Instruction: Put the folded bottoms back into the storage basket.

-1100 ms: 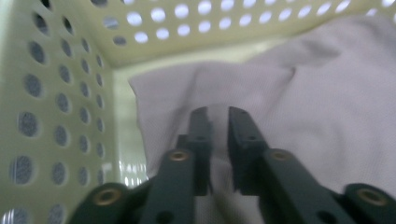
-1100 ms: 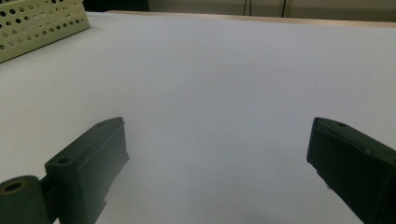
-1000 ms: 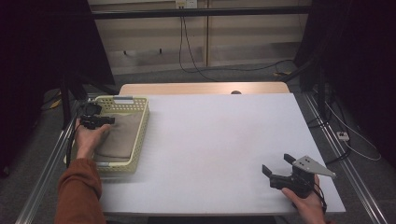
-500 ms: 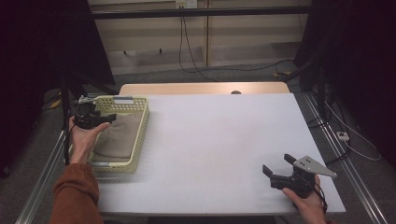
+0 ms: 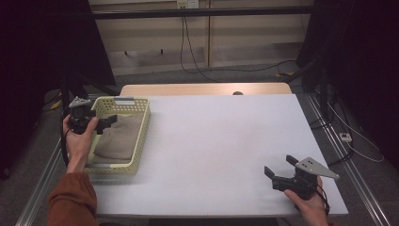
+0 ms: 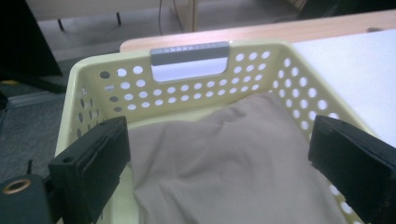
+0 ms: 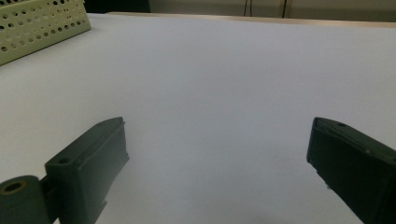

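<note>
Since the earlier frame the left gripper [image 5: 104, 121] has drawn back toward the left edge of the high view and lifted off the beige cloth [image 5: 118, 137]; its jaws have just been opening and now stand spread wide with nothing between them. Its hand [image 5: 80, 141] sits at the left rim of the pale yellow basket [image 5: 141, 141], at the left middle of that frame, and the jaws reach in over the rim.

Seen from the left gripper view, the cloth [image 6: 233, 163] lies below and beyond the two black jaws, filling the lower centre of the frame, and the pads do not touch it. It is bunched into a soft mound inside the basket [image 6: 93, 88], covering most of the floor and reaching close to the perforated far wall, where a grey handle insert [image 6: 189, 53] is set in the upper middle.

At the lower right of the high view the right gripper [image 5: 278, 173] rests low over the white table [image 5: 226, 141], well apart from the basket. Its jaws are spread too, and in the right gripper view bare tabletop lies between them, with a corner of the basket [image 7: 42, 23] in the upper left
</note>
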